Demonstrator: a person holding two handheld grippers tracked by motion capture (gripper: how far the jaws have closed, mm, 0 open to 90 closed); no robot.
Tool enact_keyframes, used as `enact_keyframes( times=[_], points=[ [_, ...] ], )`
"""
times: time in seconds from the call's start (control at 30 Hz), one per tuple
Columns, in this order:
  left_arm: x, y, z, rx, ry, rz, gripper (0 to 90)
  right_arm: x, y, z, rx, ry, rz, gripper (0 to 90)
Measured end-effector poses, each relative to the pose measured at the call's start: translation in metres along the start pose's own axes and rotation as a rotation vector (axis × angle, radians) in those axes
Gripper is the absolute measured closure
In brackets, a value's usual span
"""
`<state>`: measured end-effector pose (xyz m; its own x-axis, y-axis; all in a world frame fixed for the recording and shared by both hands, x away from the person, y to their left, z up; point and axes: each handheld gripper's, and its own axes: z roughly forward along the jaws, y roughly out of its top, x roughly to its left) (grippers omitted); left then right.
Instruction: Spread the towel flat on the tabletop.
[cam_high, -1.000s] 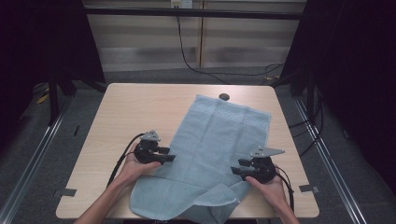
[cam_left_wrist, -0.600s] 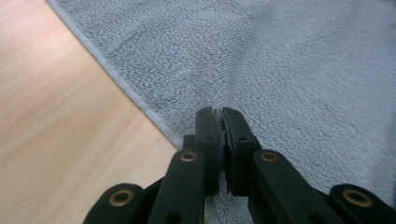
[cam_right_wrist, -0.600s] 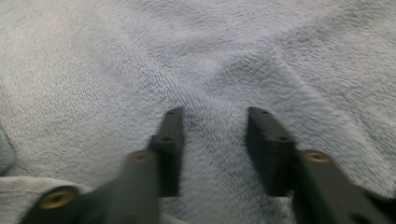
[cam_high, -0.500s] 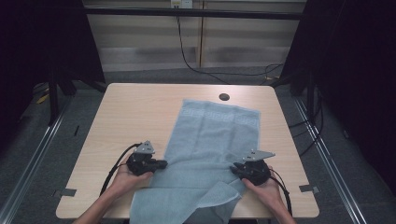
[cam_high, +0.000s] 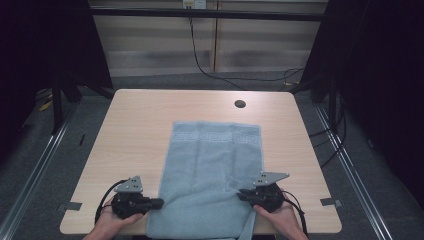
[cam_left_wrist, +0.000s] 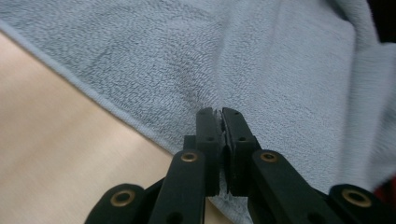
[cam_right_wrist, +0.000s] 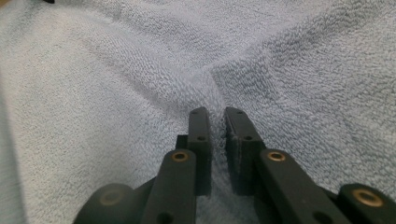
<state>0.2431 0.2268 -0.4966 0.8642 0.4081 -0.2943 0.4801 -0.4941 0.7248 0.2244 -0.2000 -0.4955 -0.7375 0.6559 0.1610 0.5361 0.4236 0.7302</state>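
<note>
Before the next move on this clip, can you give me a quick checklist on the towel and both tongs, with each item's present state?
1. Left tongs pinching the light blue terry towel at its left edge: ok, cloth sits between the closed jaws.
2. Right tongs pinching the towel: ok, a ridge of cloth is pressed between the jaws.
3. Towel lying flat on the pale wooden table: not ok, its right near edge is folded up by the right tongs.
4. Towel fully on the table: not ok, its near end hangs over the front edge.
5. Far patterned band square to the table: ok.
6. Cables clear of the cloth: ok.
</note>
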Motion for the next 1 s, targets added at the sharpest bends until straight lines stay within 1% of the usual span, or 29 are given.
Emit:
enact_keyframes(
  times=[0.03,0.07,0.1,0.13,0.17,0.2,0.23,0.3,0.33,0.37,0.4,0.43,0.47,0.5,0.53,0.57,0.6,0.63,0.67,0.7,0.73,0.77,0.8,0.83,0.87,0.9,0.93,0.97,1.0],
  points=[
    [-0.001,-0.002,-0.003,-0.015,-0.012,-0.014,85.9,0.002,0.0,-0.001,-0.004,0.006,-0.002,79.2],
    [-0.001,-0.002,-0.005,-0.023,-0.007,-0.008,85.2,0.004,0.0,-0.004,-0.01,0.008,-0.001,76.6],
    [0.0,0.0,-0.007,-0.042,0.0,-0.008,82.0,0.004,0.0,-0.006,-0.02,0.01,0.003,72.5],
    [0.002,0.002,-0.007,-0.056,0.003,-0.018,77.9,0.004,0.002,-0.009,-0.036,0.013,0.007,71.1],
    [0.007,0.007,-0.007,-0.07,0.012,-0.03,75.6,0.002,0.003,-0.011,-0.051,0.013,0.011,69.3],
    [0.013,0.011,-0.006,-0.083,0.029,-0.032,73.5,-0.001,0.007,-0.014,-0.073,0.01,0.026,65.8],
    [0.019,0.017,-0.005,-0.085,0.039,-0.039,69.7,-0.005,0.01,-0.016,-0.087,-0.001,0.038,64.3],
    [0.032,0.029,0.001,-0.092,0.064,-0.069,65.6,-0.014,0.016,-0.017,-0.108,-0.018,0.049,61.7],
    [0.04,0.036,0.007,-0.082,0.076,-0.075,64.1,-0.018,0.02,-0.016,-0.113,-0.026,0.054,60.3],
    [0.045,0.041,0.01,-0.076,0.083,-0.07,63.0,-0.025,0.024,-0.014,-0.115,-0.033,0.055,60.1],
    [0.051,0.047,0.014,-0.08,0.11,-0.064,62.5,-0.029,0.027,-0.012,-0.113,-0.042,0.054,59.3],
    [0.056,0.053,0.018,-0.091,0.116,-0.079,61.5,-0.035,0.031,-0.008,-0.106,-0.052,0.059,57.8],
    [0.061,0.058,0.022,-0.092,0.108,-0.089,60.6,-0.041,0.034,-0.005,-0.105,-0.059,0.065,56.3],
    [0.064,0.063,0.027,-0.085,0.111,-0.079,59.1,-0.047,0.037,-0.001,-0.103,-0.071,0.064,55.2],
    [0.066,0.067,0.031,-0.083,0.137,-0.063,56.9,-0.052,0.041,0.004,-0.094,-0.084,0.06,54.4],
    [0.069,0.07,0.035,-0.075,0.157,-0.059,56.3,-0.057,0.044,0.007,-0.091,-0.113,0.055,53.9],
    [0.072,0.071,0.038,-0.08,0.164,-0.074,56.3,-0.063,0.048,0.01,-0.089,-0.125,0.058,53.0],
    [0.074,0.071,0.04,-0.095,0.164,-0.089,55.9,-0.069,0.052,0.012,-0.087,-0.133,0.065,52.4],
    [0.076,0.07,0.042,-0.088,0.16,-0.09,55.4,-0.074,0.054,0.015,-0.087,-0.142,0.08,50.9],
    [0.075,0.069,0.043,-0.067,0.184,-0.074,54.8,-0.08,0.056,0.019,-0.086,-0.148,0.094,49.2],
    [0.075,0.069,0.043,-0.058,0.191,-0.066,53.1,-0.086,0.057,0.024,-0.078,-0.15,0.103,47.7],
    [0.075,0.068,0.042,-0.058,0.189,-0.063,51.8,-0.089,0.056,0.028,-0.076,-0.151,0.11,46.0],
    [0.076,0.068,0.041,-0.064,0.192,-0.07,51.3,-0.092,0.055,0.033,-0.063,-0.154,0.12,43.3],
    [0.078,0.068,0.04,-0.074,0.196,-0.073,49.9,-0.094,0.053,0.04,-0.039,-0.16,0.126,40.6],
    [0.08,0.069,0.039,-0.082,0.207,-0.073,49.2,-0.094,0.053,0.043,-0.027,-0.162,0.126,39.6],
    [0.082,0.071,0.038,-0.098,0.227,-0.068,48.7,-0.094,0.052,0.047,-0.011,-0.166,0.123,39.4],
    [0.085,0.073,0.038,-0.103,0.243,-0.079,48.4,-0.093,0.051,0.05,-0.007,-0.177,0.103,39.5],
    [0.088,0.076,0.04,-0.097,0.25,-0.092,47.0,-0.091,0.052,0.052,-0.008,-0.187,0.103,40.8],
    [0.09,0.079,0.041,-0.098,0.256,-0.085,44.9,-0.089,0.053,0.054,-0.008,-0.207,0.08,46.2]
  ],
)
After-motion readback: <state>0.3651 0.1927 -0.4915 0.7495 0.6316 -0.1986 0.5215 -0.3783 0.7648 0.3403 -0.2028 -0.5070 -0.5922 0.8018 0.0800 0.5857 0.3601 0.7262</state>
